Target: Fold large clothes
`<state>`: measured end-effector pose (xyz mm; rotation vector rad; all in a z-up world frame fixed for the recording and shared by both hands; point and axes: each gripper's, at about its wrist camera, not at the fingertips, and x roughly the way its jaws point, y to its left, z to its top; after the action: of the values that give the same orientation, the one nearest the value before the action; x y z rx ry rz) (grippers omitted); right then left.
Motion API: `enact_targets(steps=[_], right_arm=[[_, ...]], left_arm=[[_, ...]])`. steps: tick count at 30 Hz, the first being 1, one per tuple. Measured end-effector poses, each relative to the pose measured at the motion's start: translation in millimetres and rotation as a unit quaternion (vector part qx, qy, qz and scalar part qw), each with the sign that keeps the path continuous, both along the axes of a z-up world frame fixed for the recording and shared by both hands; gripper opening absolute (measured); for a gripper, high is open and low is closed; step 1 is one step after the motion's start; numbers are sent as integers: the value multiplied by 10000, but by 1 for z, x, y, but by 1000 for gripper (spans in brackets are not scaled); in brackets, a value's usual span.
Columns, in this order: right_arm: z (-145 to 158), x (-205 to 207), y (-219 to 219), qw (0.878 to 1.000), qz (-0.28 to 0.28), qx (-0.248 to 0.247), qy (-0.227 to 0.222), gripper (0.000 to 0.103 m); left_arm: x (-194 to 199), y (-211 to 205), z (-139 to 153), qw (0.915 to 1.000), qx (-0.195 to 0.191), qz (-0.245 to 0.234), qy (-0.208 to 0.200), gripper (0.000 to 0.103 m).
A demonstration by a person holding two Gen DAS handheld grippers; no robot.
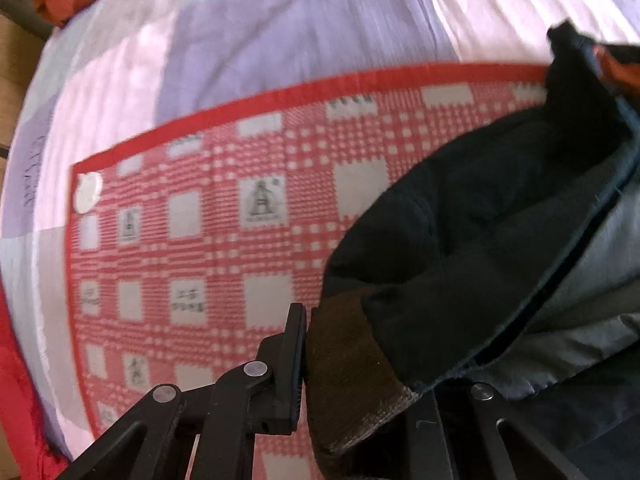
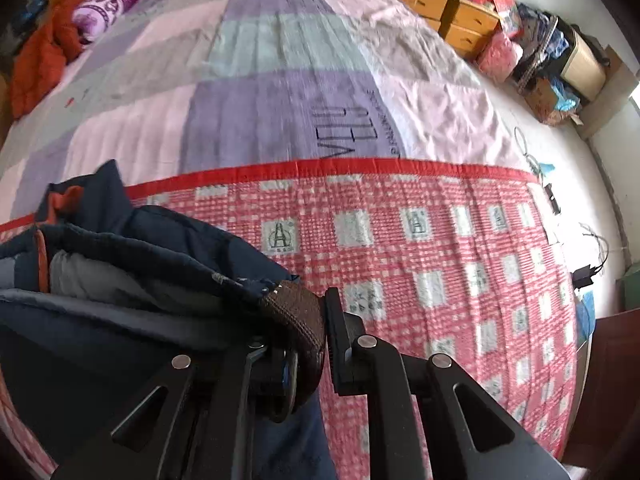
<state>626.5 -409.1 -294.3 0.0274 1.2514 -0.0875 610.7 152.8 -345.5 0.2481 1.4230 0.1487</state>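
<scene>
A dark navy padded jacket [image 1: 480, 216] with grey lining and brown ribbed cuffs hangs over a red-and-white checked mat [image 1: 224, 216] on the bed. My left gripper [image 1: 352, 364] is shut on one brown cuff [image 1: 348, 360]; its right finger is hidden behind the fabric. In the right wrist view the jacket [image 2: 132, 264] fills the lower left. My right gripper [image 2: 304, 328] is shut on the other brown cuff [image 2: 296, 312], held above the mat [image 2: 440, 264]. An orange trim shows at the collar [image 2: 60, 200].
A pink, purple and grey patchwork sheet [image 2: 260, 92] covers the bed beyond the mat. An orange garment [image 2: 40, 60] and a purple pillow [image 2: 108, 2] lie at the far left. Wooden drawers [image 2: 452, 12] and cluttered boxes [image 2: 556, 60] stand past the right edge.
</scene>
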Motion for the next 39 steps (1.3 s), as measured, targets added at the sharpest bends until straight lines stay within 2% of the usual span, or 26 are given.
enact_targets(steps=[6, 9, 10, 12, 14, 16, 18, 20, 22, 23, 25, 26, 27, 28, 29, 30, 31, 32, 33, 34, 35, 36, 37, 39], right_arm=[[-36, 16, -6, 9996, -115, 177, 179, 15], [-44, 19, -7, 9995, -59, 175, 271, 15], [-46, 21, -8, 9992, -23, 230, 315, 20], [-45, 21, -11, 9991, -17, 188, 389, 36], [-37, 18, -20, 9993, -16, 150, 353, 68], [-22, 13, -33, 9990, -19, 324, 311, 82], [0, 4, -38, 9985, 151, 507, 172, 82], [20, -5, -32, 9982, 433, 407, -2, 82], [31, -8, -36, 9946, 425, 941, -20, 82], [35, -6, -39, 9927, 333, 1161, -11, 82], [42, -2, -37, 9956, 297, 888, -55, 82], [44, 0, -32, 9967, 322, 746, -93, 82], [45, 2, -28, 9963, 340, 790, -85, 82], [45, 4, -24, 9959, 349, 829, -64, 82], [43, 8, -13, 9979, 447, 472, 81, 82], [41, 10, -1, 9975, 657, -210, 144, 82], [42, 10, 19, 9858, 1072, -1296, 27, 82], [46, 6, 32, 9709, 1368, -1955, -196, 82], [58, 0, 41, 9649, 1473, -2092, -592, 82], [69, -4, 41, 9730, 1399, -1632, -837, 82], [84, -13, 38, 9820, 1318, -701, -1160, 83], [93, -24, 39, 9812, 1335, 21, -1395, 83], [96, -33, 44, 9780, 1394, 322, -1516, 83], [92, -58, 70, 9715, 1729, 440, -1559, 84]], left_arm=[[13, 2, -29, 9992, -366, 58, 133, 21], [18, 10, -32, 9987, -444, 24, 258, 41], [19, 14, -31, 9984, -470, 3, 307, 55], [21, 25, -23, 9975, -547, -29, 437, 70], [21, 33, -7, 9960, -771, -90, 436, 76], [18, 37, 17, 9939, -1055, -198, 239, 78], [13, 35, 35, 9925, -1149, -408, 115, 78], [12, 35, 42, 9891, -1380, -440, 262, 78], [22, 44, 42, 9813, -1813, -113, 642, 78], [27, 45, 44, 9802, -1858, 69, 677, 78], [33, 46, 48, 9774, -1993, 318, 633, 81], [37, 48, 51, 9653, -2454, 651, 610, 83], [37, 55, 52, 9539, -2809, 890, 564, 90], [40, 57, 54, 9386, -3189, 1200, 541, 95], [43, 55, 57, 9346, -3266, 1319, 487, 95], [45, 52, 63, 9425, -3060, 1294, 369, 95], [45, 46, 71, 9551, -2704, 1204, 154, 95], [42, 37, 84, 9674, -2311, 1021, -206, 95], [38, 29, 94, 9724, -2148, 791, -458, 95], [28, 16, 106, 9752, -2024, 456, -770, 95], [18, 7, 113, 9748, -1995, 226, -976, 95], [3, -7, 119, 9718, -2039, -27, -1188, 95], [-13, -21, 122, 9674, -2141, -245, -1329, 95], [-42, -44, 118, 9603, -2362, -406, -1428, 96]])
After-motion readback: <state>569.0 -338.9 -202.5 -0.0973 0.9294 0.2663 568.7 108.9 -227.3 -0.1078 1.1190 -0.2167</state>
